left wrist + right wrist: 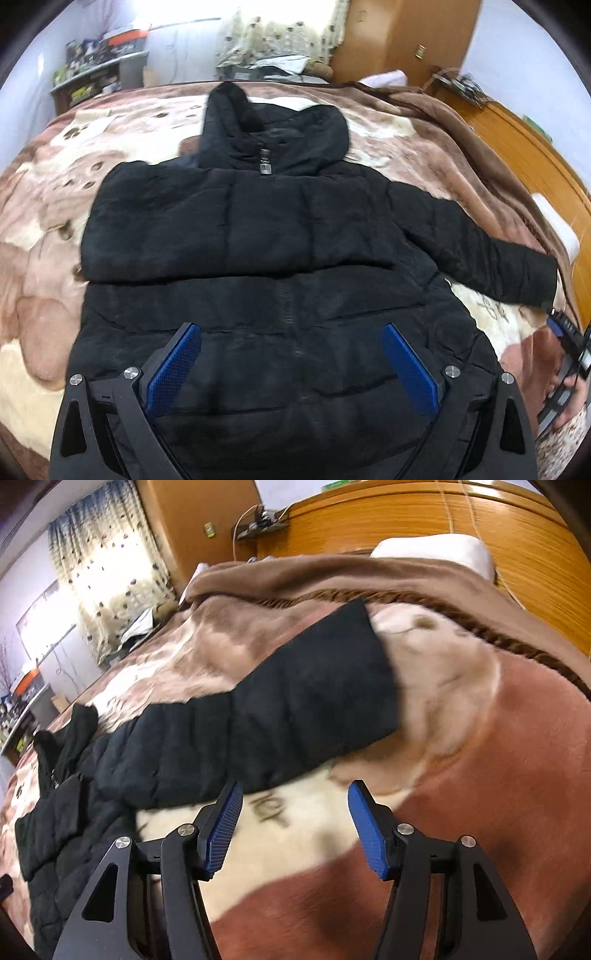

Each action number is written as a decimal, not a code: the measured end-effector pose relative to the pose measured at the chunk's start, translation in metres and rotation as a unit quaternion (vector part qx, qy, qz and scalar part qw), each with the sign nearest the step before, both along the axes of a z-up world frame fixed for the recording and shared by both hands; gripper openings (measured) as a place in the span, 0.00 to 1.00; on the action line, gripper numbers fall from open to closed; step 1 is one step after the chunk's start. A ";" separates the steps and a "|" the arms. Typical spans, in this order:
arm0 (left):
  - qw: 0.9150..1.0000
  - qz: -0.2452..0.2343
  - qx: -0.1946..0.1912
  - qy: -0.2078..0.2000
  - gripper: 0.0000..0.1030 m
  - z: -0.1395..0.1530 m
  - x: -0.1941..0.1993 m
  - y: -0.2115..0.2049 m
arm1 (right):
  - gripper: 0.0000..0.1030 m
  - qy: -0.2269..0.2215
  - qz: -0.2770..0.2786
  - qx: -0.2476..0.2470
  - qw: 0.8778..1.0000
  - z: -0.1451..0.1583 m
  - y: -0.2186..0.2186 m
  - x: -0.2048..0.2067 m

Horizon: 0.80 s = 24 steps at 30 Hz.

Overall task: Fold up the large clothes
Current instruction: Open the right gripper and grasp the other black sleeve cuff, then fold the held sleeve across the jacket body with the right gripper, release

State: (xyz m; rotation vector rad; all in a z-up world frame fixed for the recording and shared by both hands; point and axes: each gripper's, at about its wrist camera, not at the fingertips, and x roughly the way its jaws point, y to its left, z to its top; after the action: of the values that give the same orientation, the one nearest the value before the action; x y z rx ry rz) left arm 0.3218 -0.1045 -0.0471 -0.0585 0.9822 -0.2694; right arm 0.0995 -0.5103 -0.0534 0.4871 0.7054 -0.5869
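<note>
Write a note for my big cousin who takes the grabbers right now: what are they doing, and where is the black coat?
Left gripper: open, empty, over the lower front of the black coat.
Right gripper: open, empty, above the blanket, just short of the outstretched sleeve.
Coat: front up on the bed, hood toward the far side.
Done: the other sleeve looks already folded across the chest.
Left: fold in the outstretched sleeve, then fold the body.
</note>
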 end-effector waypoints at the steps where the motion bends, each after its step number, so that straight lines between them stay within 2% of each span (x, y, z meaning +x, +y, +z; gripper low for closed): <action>1: 1.000 -0.002 0.002 0.004 0.97 -0.003 0.000 -0.005 | 0.68 -0.005 -0.007 0.001 1.000 -0.001 -0.009 -0.002; 8: 0.999 -0.008 -0.004 0.035 0.97 -0.026 -0.001 -0.031 | 0.69 -0.002 -0.021 0.009 1.000 -0.013 -0.044 0.009; 18: 0.998 -0.001 -0.003 0.058 0.97 -0.044 0.007 -0.030 | 0.69 0.004 -0.032 0.010 0.999 -0.024 -0.056 0.022; 19: 0.998 -0.001 -0.003 0.057 0.97 -0.044 0.008 -0.029 | 0.65 0.002 -0.035 0.012 0.999 -0.024 -0.056 0.022; 20: 0.998 -0.001 -0.003 0.056 0.97 -0.045 0.009 -0.028 | 0.55 0.003 -0.042 0.012 0.999 -0.024 -0.056 0.021; 24: 0.998 0.003 -0.006 0.060 0.97 -0.047 0.010 -0.023 | 0.37 -0.008 -0.047 0.025 0.999 -0.020 -0.058 0.017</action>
State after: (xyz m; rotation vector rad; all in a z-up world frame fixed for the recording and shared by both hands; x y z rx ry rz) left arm 0.3320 -0.1273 -0.0936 -0.0885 1.0988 -0.2685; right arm 0.1161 -0.5685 -0.0733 0.5737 0.6869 -0.6533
